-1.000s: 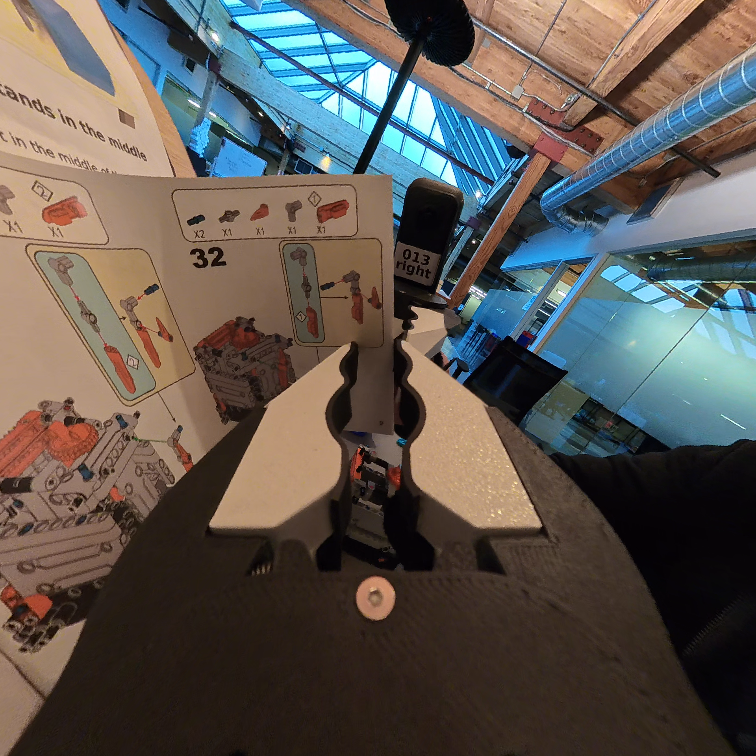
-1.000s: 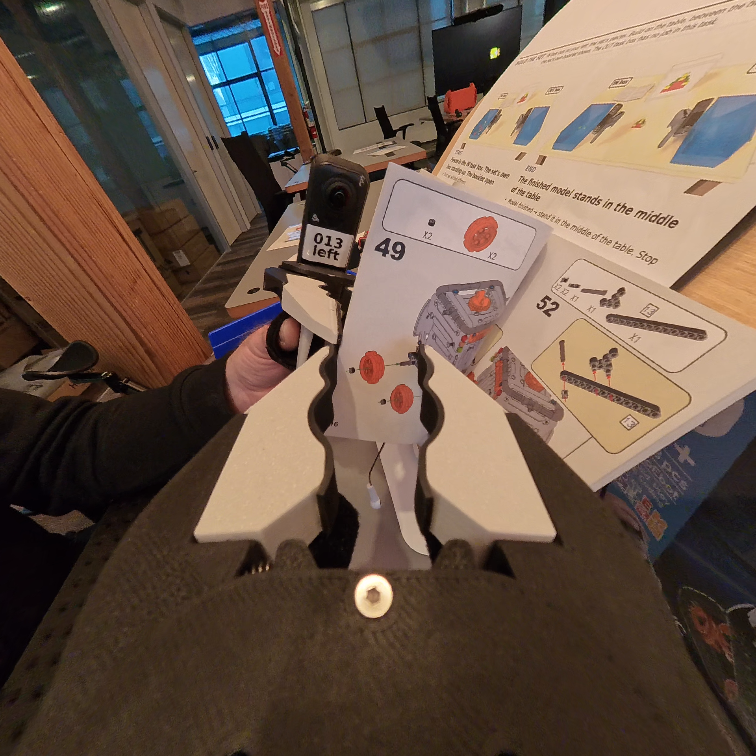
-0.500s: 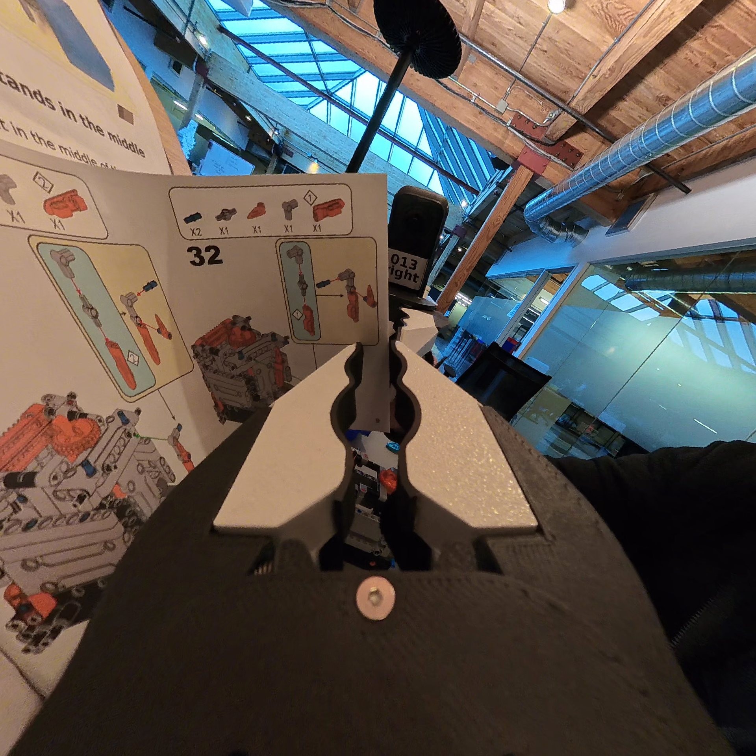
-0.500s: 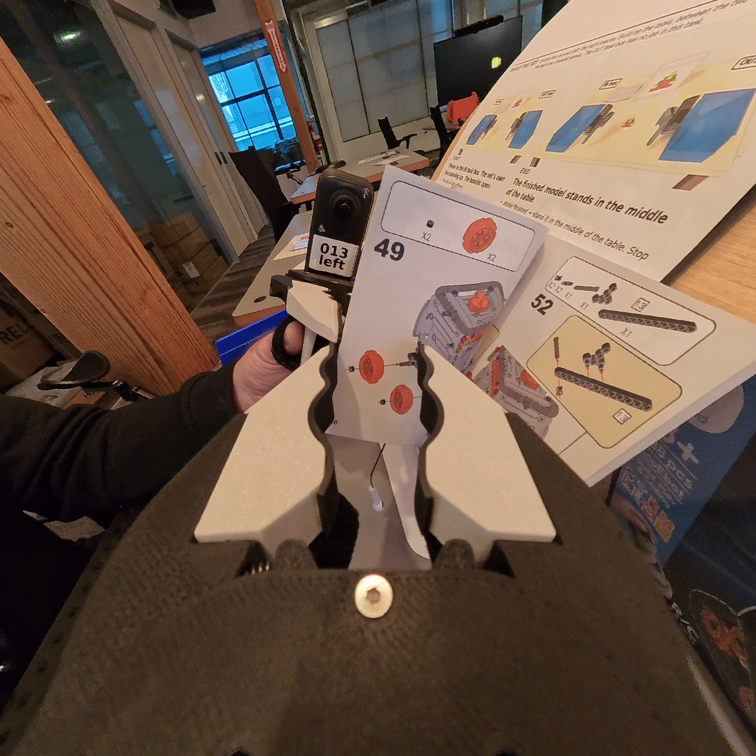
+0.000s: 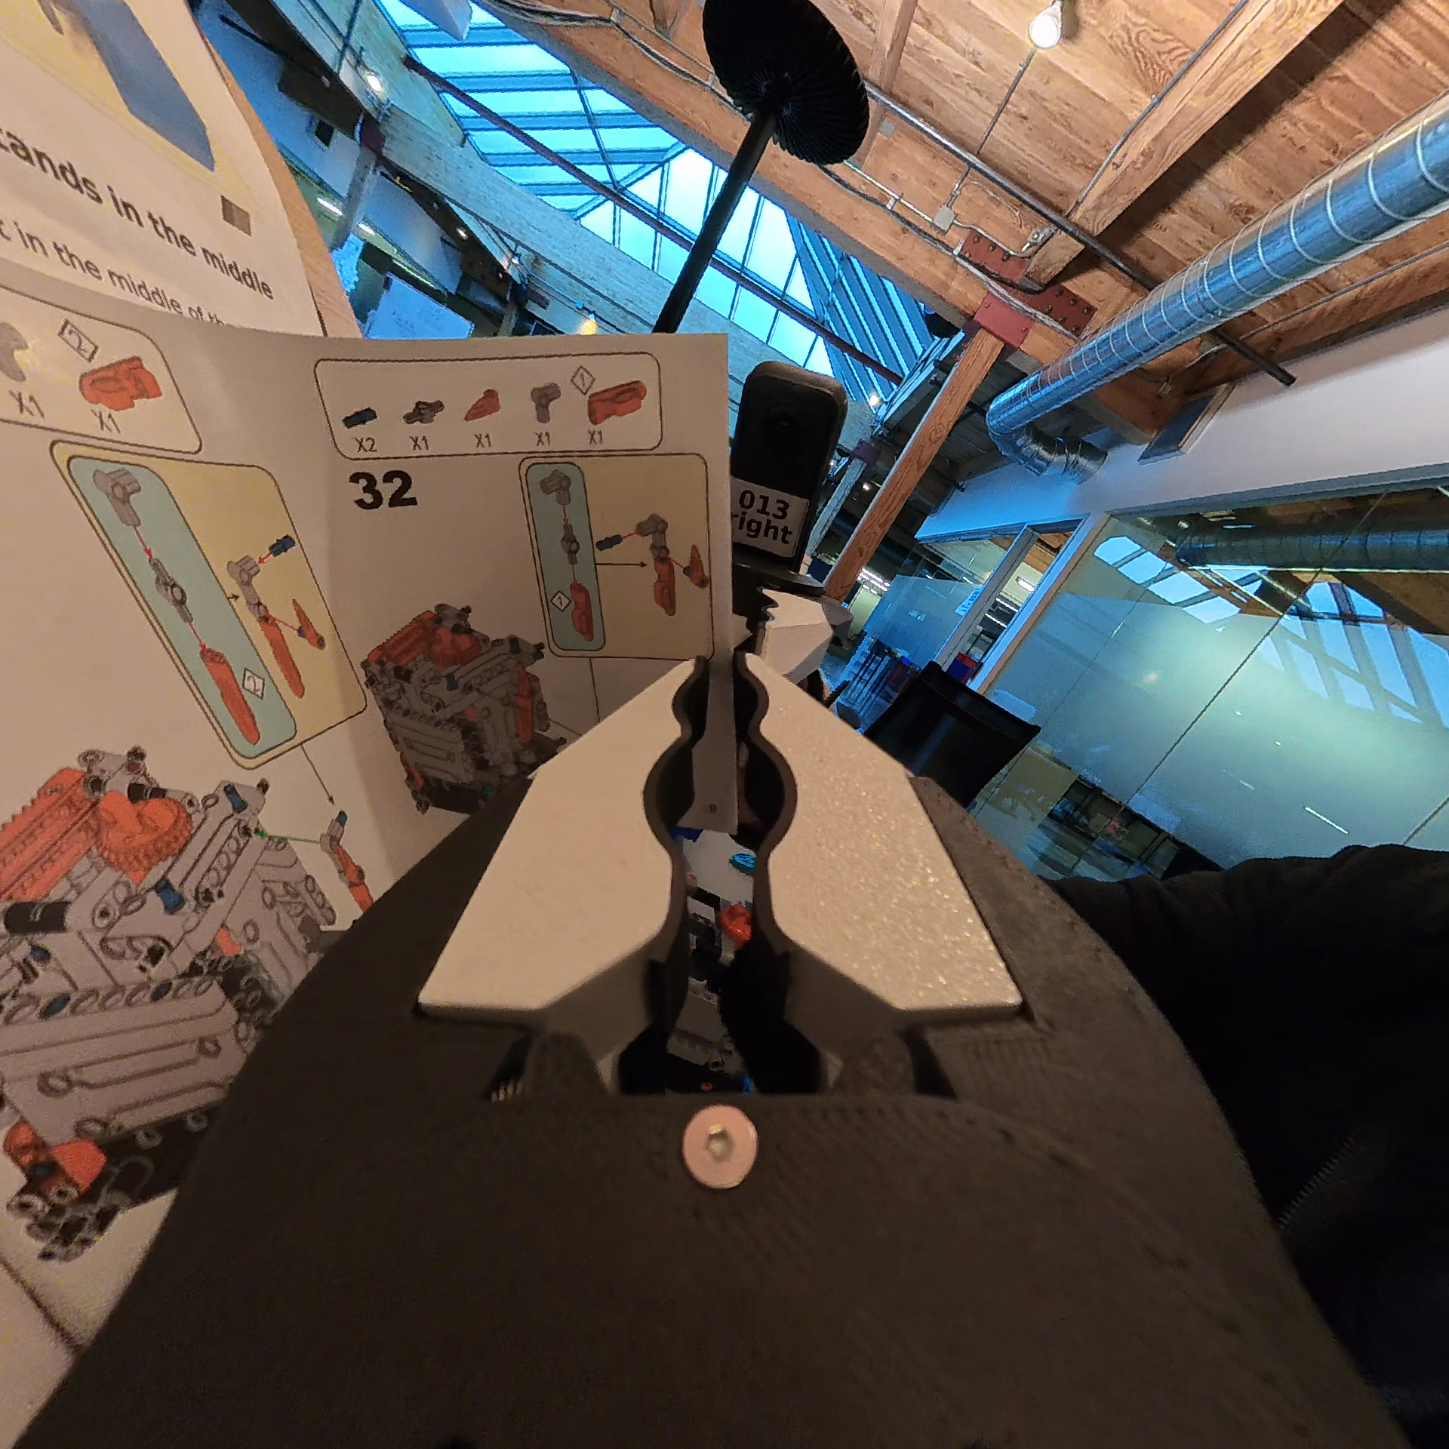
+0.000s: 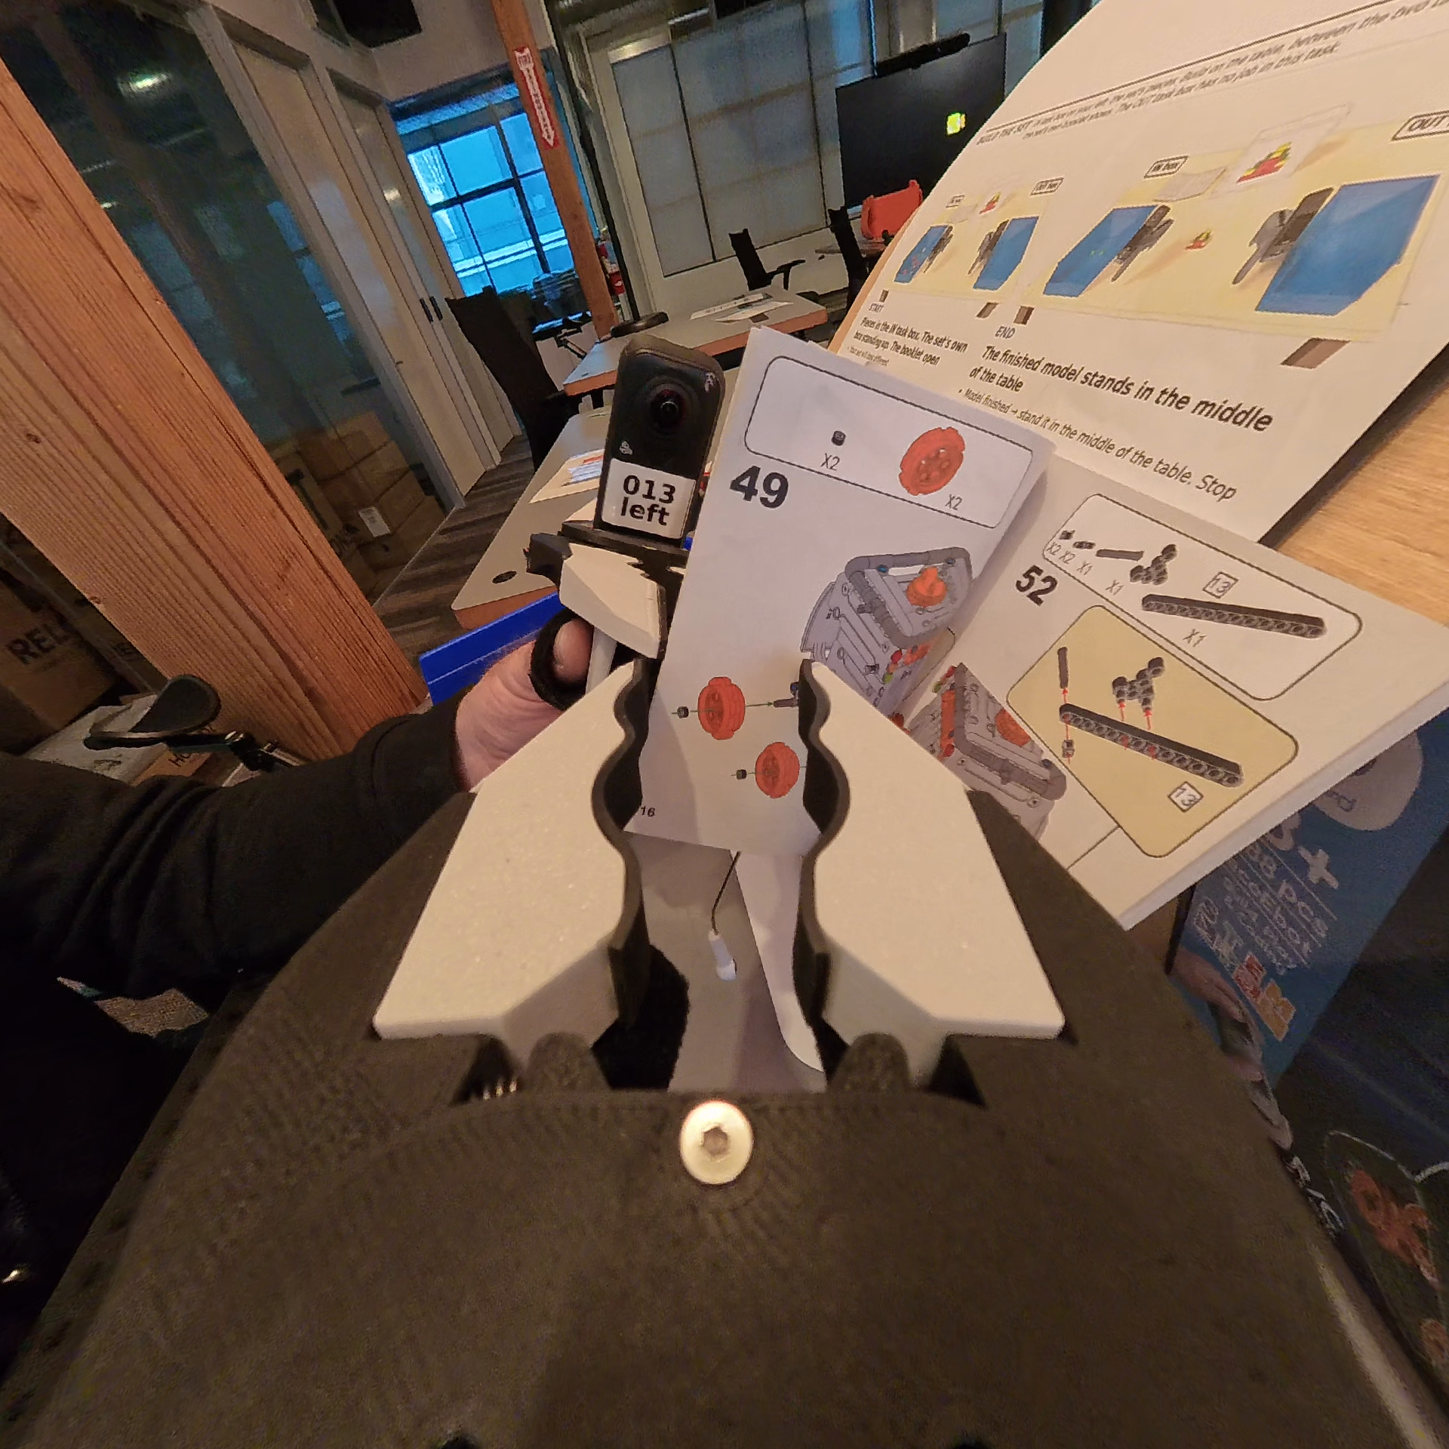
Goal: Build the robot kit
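Left claw [image 5: 717, 678]: jaws have narrowed over the last second and now pinch the page's [image 5: 486, 564] right edge; the page spreads toward 10 o'clock. Right claw [image 6: 721, 682]: spread, unchanged, the page's lower edge between its fingers; contact cannot be told.

Bright skylight [image 5: 627, 157] daylight, sharp centres, heavy wide-angle edge distortion

Printed booklet [image 5: 439, 549], poster [image 6: 1137, 337] (camera labels [image 6: 648, 500] too).
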A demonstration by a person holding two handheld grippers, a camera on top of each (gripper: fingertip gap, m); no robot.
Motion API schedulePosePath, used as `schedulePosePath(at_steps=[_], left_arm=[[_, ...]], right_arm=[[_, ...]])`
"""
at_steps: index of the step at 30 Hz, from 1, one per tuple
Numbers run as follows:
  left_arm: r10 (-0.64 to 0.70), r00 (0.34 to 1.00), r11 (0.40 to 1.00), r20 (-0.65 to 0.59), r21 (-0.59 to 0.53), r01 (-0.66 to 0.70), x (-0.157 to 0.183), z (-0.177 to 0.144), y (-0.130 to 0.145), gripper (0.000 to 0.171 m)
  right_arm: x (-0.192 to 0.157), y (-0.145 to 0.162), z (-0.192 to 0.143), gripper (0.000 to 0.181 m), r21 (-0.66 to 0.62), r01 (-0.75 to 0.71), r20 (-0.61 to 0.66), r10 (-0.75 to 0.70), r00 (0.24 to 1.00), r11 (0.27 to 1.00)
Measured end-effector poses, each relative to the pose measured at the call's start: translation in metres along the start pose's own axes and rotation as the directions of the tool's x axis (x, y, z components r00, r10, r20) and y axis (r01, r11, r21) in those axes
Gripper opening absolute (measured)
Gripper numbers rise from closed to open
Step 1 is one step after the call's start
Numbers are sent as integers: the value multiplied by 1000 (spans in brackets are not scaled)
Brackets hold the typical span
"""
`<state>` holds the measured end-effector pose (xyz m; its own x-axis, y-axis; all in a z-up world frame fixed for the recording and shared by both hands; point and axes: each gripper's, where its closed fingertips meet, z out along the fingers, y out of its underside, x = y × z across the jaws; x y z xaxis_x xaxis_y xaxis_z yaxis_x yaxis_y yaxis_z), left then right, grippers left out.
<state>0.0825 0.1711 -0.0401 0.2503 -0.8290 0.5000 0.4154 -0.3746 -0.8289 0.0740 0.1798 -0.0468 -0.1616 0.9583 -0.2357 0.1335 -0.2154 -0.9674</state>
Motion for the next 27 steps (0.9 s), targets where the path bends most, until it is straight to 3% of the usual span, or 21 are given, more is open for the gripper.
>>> schedulePosePath(at_steps=[27], left_arm=[[-23,1000,1000,-20,5,23,0,-1,0,5]], right_arm=[[1,1,0,36,10,-15,13,15,1000,1000]])
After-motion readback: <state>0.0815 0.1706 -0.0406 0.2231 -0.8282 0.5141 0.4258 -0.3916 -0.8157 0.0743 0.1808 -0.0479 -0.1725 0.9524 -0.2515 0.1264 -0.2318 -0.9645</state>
